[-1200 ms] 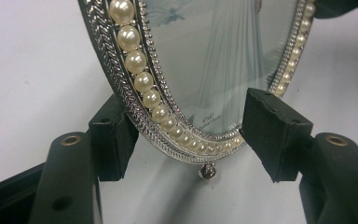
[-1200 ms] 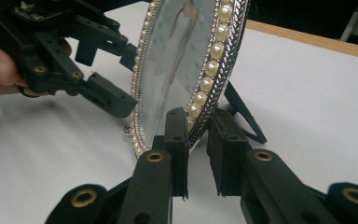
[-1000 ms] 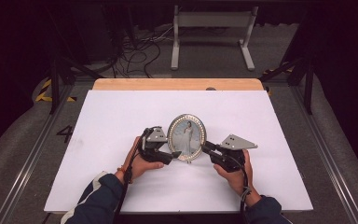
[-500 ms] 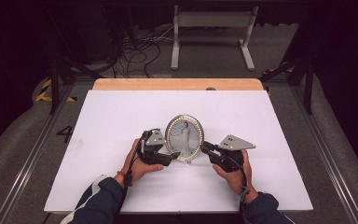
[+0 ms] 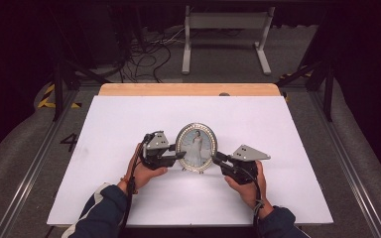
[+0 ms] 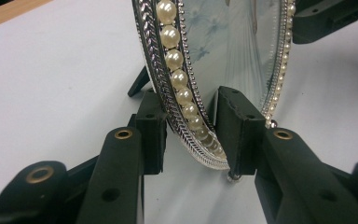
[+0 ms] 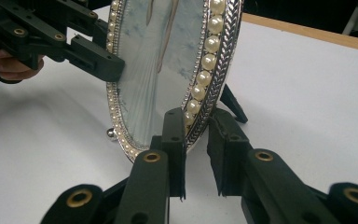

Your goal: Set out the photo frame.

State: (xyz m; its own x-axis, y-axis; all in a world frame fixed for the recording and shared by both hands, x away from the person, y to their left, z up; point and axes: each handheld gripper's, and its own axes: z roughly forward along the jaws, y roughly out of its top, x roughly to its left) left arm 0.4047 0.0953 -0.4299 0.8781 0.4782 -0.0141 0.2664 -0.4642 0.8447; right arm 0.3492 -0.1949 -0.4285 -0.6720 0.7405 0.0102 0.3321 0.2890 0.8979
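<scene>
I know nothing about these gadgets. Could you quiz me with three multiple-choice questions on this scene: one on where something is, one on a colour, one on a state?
1. Where is the oval photo frame?
A. between the two hand-held grippers
B. at the table's far edge
C. on the floor

2. What colour is the table top?
A. green
B. white
C. red

3. How does the frame stand?
A. flat, face down
B. upright on its rear stand
C. lifted in the air

Answers: 1 A, the left hand-held gripper and right hand-held gripper flank it. 2 B, the surface is plain white. 3 B, the back prop rests on the table.
</scene>
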